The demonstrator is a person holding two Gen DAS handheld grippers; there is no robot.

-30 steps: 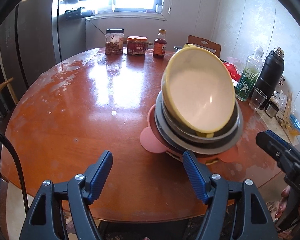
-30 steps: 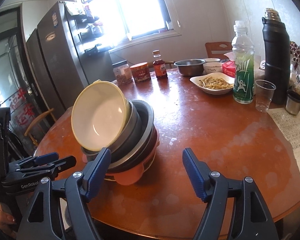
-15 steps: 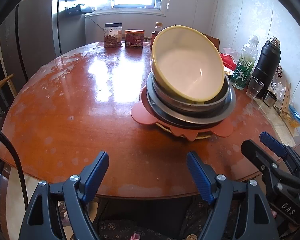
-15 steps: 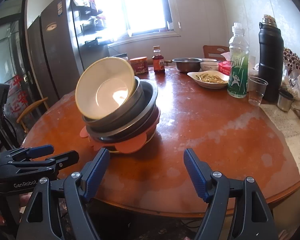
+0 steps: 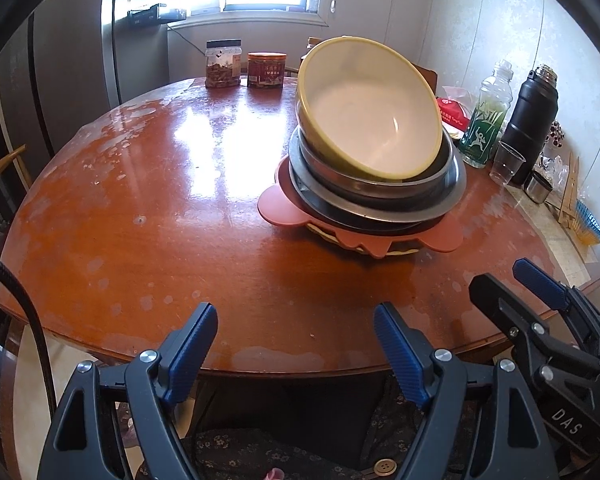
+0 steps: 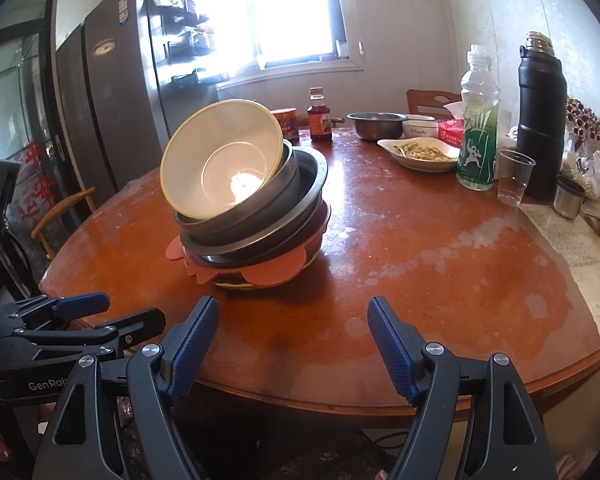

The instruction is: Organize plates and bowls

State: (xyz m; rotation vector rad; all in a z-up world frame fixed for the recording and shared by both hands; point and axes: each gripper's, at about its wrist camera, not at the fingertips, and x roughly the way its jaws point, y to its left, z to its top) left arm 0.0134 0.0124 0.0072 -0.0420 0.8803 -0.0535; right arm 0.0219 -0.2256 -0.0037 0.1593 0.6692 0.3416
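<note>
While both tools hang off the table's near edge, the stack waits untouched; sorting seems about to start or just done.

Left wrist view: left gripper [image 5: 296, 344] gapes wide, empty; yellow bowl [image 5: 370, 110] tops the stack toward the table's [image 5: 140, 200] right edge, mouth tilted nearward; right wrist view: right gripper [image 6: 292, 338] wide, empty; any next move needs a rim pinch.

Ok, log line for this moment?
left gripper: open, empty | right gripper: open, empty | yellow bowl: tilted atop stack | table: stack untouched
</note>
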